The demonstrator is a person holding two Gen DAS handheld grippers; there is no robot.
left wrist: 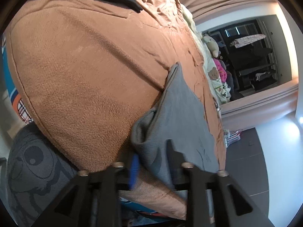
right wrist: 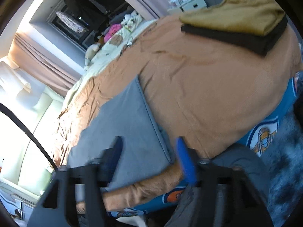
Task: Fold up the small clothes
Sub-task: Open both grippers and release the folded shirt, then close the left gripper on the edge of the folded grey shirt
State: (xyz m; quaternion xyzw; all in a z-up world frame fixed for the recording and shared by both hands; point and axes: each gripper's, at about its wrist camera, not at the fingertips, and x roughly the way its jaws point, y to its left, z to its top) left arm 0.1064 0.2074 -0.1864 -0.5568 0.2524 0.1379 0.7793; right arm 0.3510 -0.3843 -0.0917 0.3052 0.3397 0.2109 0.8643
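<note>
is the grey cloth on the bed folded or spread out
Folded. The grey cloth lies on the orange blanket as a neat rectangle with a doubled edge along its side; the left view shows layers gaping at one corner.

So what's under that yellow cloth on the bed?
A folded black cloth lies right under the yellow cloth, sticking out along its near edge. Both rest on the orange blanket. Whether anything else is tucked between them is hidden.
</note>
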